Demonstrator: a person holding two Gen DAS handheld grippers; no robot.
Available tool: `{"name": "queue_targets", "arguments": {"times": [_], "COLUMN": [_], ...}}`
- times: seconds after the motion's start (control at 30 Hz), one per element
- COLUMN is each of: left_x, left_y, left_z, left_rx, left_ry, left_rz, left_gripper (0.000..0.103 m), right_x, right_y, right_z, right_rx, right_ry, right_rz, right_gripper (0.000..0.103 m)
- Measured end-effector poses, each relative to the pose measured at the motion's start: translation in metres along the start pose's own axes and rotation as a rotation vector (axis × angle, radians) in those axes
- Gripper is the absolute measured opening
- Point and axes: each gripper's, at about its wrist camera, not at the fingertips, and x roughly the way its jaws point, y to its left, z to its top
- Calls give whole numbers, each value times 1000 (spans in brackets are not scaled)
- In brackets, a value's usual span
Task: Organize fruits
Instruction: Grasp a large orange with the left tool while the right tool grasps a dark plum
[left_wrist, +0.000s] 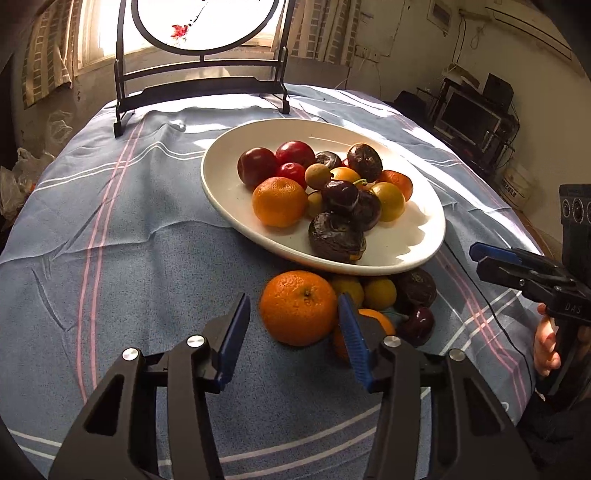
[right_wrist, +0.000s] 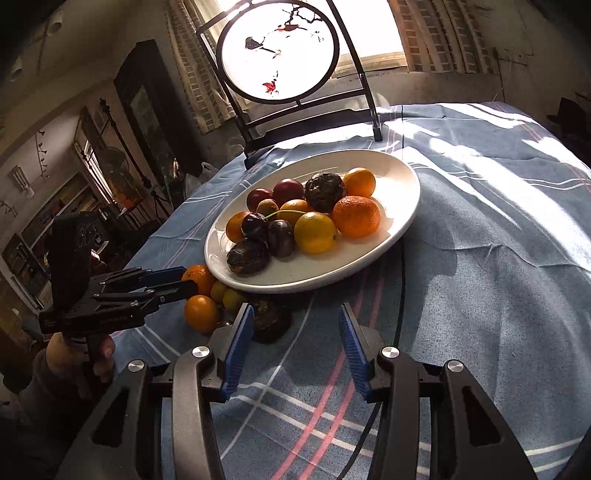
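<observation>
Blue-padded fingers of the left gripper (left_wrist: 293, 325) are spread wide around an orange (left_wrist: 298, 308) on the table, not yet closed. The right gripper (right_wrist: 295, 332) is held wide and empty. Most fruit is judged sorted onto the plate (left_wrist: 229, 199); a cluster beside it remains. A cherry (left_wrist: 419, 325) is shown clearly only in the left view.

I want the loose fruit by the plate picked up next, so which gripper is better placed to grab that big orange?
Left. The left gripper is open with the orange right between its fingers. The right gripper is open over bare cloth, off to the side of the loose fruit.
</observation>
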Motion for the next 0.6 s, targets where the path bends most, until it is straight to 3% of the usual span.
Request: {"name": "queue_targets", "arguments": {"times": [0.17,0.33,0.6], "left_x": [13,10,-28], "left_y": [9,1,-3], "left_z": [4,2,-14], "left_rx": [-41,10,18], "left_ry": [45,30,-35], "left_rz": [-29,6,33], "left_gripper": [50,44,43], "right_x": [0,-1,12], "right_y": [-1,1,52], "right_z": [0,-1,-15], "right_rx": [2,-5,-211], "right_ry": [2,1,98], "right_rz": [18,27,71], "right_gripper": [48,48,48]}}
